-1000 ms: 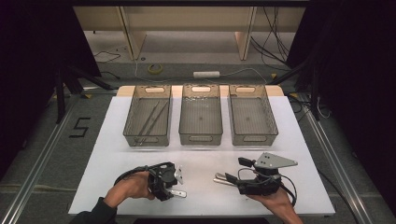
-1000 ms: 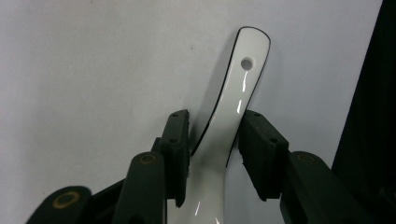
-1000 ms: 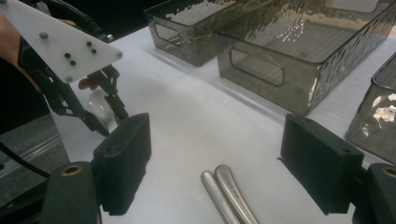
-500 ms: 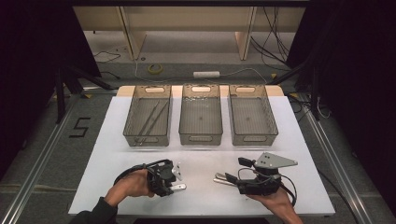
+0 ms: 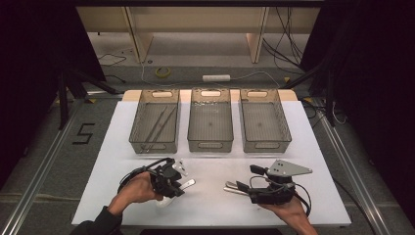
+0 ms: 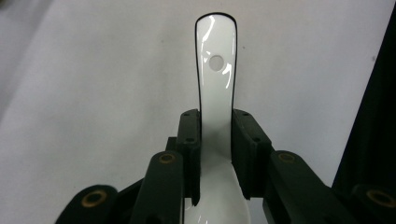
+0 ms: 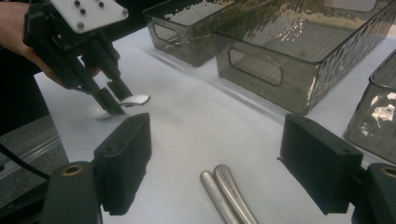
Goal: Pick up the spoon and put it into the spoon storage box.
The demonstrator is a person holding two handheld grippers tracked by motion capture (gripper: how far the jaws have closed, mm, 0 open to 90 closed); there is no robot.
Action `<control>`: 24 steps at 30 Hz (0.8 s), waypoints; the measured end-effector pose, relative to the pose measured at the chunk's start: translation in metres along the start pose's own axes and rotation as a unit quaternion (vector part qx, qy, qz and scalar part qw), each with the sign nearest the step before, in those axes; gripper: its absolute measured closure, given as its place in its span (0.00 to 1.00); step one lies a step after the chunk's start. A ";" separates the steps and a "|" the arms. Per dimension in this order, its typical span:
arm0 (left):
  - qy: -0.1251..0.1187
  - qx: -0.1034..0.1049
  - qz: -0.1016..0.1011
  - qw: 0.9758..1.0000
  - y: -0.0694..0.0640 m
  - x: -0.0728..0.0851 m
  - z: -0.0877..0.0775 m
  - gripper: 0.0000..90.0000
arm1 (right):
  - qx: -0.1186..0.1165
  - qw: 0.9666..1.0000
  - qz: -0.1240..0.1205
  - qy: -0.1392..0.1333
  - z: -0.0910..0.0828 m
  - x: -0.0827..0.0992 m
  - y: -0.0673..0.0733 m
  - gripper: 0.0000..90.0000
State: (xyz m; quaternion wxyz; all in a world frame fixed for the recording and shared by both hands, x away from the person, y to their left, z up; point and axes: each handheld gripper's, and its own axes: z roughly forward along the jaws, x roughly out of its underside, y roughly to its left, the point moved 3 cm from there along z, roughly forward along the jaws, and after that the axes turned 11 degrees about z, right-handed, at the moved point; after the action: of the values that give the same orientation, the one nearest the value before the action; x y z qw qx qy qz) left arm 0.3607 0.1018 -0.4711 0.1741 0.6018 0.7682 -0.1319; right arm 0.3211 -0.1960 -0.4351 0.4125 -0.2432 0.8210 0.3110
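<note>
Left gripper view shows your left gripper [image 6: 216, 135] fingers clamped on the white spoon [image 6: 215, 74] handle for lifting off the counter [image 5: 215, 196]; your right gripper [image 7: 224, 163] fingers stand apart over two metal handles [image 7: 226, 191].

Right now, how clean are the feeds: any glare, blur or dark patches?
Left gripper view: sharp, bright glare streaks on the white spoon. Right gripper view: near jaws soft, metal handles and bins fairly clear, ripple glints on the bin walls. High view: white table well lit, surroundings nearly black.
</note>
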 end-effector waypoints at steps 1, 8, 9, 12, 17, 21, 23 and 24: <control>-0.007 -0.002 -0.008 1.000 0.001 -0.001 -0.002 0.82 | 0.000 1.000 0.000 0.000 0.000 0.000 0.000 0.29; -0.048 -0.016 -0.050 0.997 0.009 -0.006 -0.016 0.82 | 0.001 1.000 0.001 -0.001 0.000 0.000 0.000 0.29; -0.052 -0.016 -0.052 0.997 0.010 -0.007 -0.018 0.82 | 0.001 1.000 0.001 -0.001 0.000 0.000 0.000 0.29; -0.072 -0.015 -0.069 0.995 0.015 -0.010 -0.025 0.82 | 0.001 1.000 0.001 -0.001 0.000 0.000 -0.001 0.29; -0.104 -0.026 -0.086 0.991 0.024 -0.019 -0.032 0.82 | 0.002 1.000 0.001 -0.003 0.000 -0.001 -0.001 0.29; -0.139 -0.041 -0.092 0.985 0.032 -0.025 -0.042 0.82 | 0.004 1.000 0.002 -0.004 0.000 -0.001 -0.002 0.29; -0.151 -0.054 -0.099 0.982 0.039 -0.026 -0.048 0.82 | 0.004 1.000 0.001 -0.006 0.000 -0.001 -0.002 0.29; -0.155 -0.059 -0.100 0.981 0.042 -0.026 -0.050 0.82 | 0.005 1.000 0.003 -0.007 0.000 -0.001 -0.002 0.29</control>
State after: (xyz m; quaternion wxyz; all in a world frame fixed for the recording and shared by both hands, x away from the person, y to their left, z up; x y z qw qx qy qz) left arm 0.4015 0.1093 -0.4142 0.3123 0.4826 0.7946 -0.1953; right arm 0.3228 -0.1974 -0.4345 0.4182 -0.2371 0.8203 0.3097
